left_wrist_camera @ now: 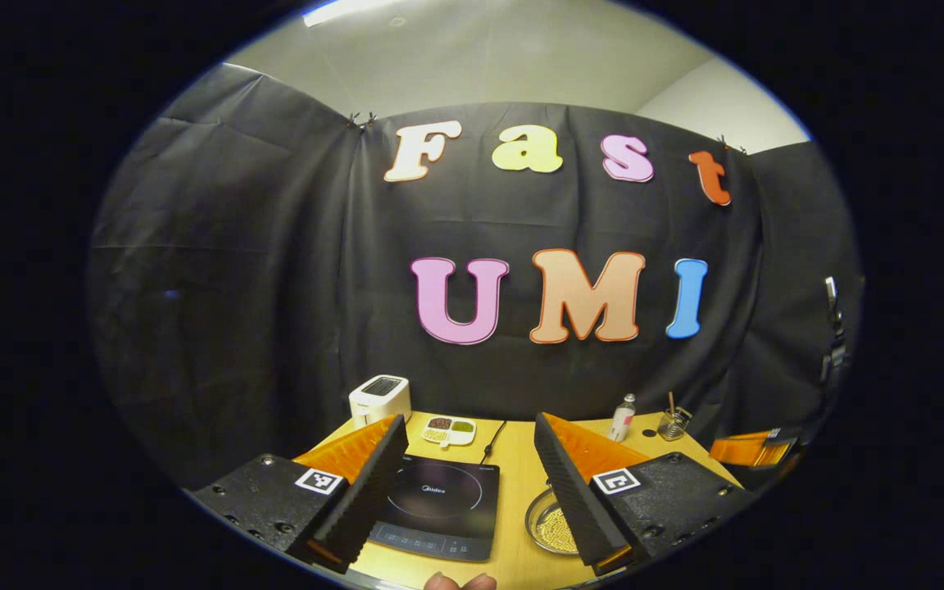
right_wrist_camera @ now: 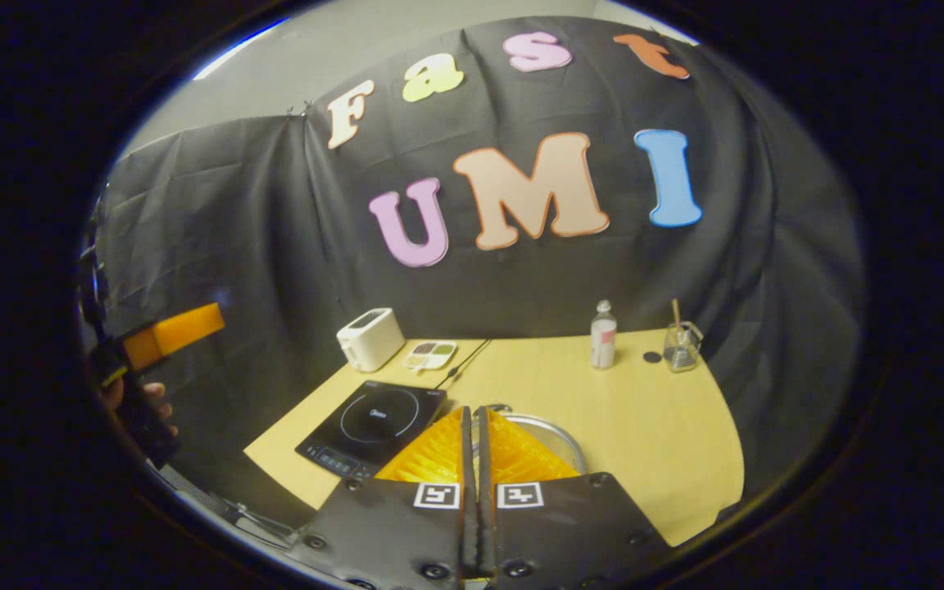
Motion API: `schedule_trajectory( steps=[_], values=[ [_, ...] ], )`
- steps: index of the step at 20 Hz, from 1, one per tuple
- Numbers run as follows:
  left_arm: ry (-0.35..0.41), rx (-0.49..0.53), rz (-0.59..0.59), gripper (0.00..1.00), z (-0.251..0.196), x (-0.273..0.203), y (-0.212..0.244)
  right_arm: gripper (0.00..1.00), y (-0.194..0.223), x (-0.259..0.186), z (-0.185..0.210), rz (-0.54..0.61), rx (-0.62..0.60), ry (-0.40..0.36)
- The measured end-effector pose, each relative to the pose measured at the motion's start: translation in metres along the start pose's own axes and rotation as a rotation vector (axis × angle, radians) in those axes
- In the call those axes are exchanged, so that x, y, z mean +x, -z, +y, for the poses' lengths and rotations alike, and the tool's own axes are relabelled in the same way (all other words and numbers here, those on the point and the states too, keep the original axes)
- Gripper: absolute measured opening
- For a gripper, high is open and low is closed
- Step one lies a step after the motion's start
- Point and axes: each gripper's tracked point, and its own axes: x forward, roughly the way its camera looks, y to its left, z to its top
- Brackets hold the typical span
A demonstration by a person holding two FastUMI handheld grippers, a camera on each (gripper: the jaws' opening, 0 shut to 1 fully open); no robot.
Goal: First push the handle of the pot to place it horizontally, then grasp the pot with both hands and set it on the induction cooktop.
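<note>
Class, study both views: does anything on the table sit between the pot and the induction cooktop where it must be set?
Nothing visible does. The pot sits just right of the induction cooktop, with bare table between. The toaster, divided dish, bottle and glass jar stand farther back.

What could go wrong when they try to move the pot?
The pot holds small yellow beads; a hard push or a tilt during the two-handed lift might spill them. The induction cooktop lies close beside it, so a sliding pot could bump its edge. The right gripper is shut above the pot's rim and could knock it coming down.
</note>
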Motion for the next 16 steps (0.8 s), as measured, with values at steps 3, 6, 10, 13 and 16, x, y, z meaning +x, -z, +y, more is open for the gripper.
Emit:
schedule_trajectory(
  steps=[3,6,10,13,16],
  values=[
    [-0.041,0.004,0.057,0.91,-0.012,0.000,0.020,0.00,0.032,0.021,-0.007,0.074,0.006,-0.055],
    [-0.042,0.028,0.095,0.92,-0.021,0.004,0.032,0.02,0.051,0.033,-0.008,0.112,0.023,-0.075],
    [-0.042,0.056,0.122,0.95,-0.019,0.012,0.043,0.00,0.082,0.047,-0.001,0.177,0.018,-0.090],
    [-0.051,0.037,0.141,0.95,-0.011,0.015,0.052,0.03,0.109,0.052,0.006,0.234,-0.029,-0.105],
    [-0.055,0.023,0.151,0.92,0.003,0.016,0.058,0.02,0.130,0.059,0.011,0.290,-0.023,-0.100]
  ],
)
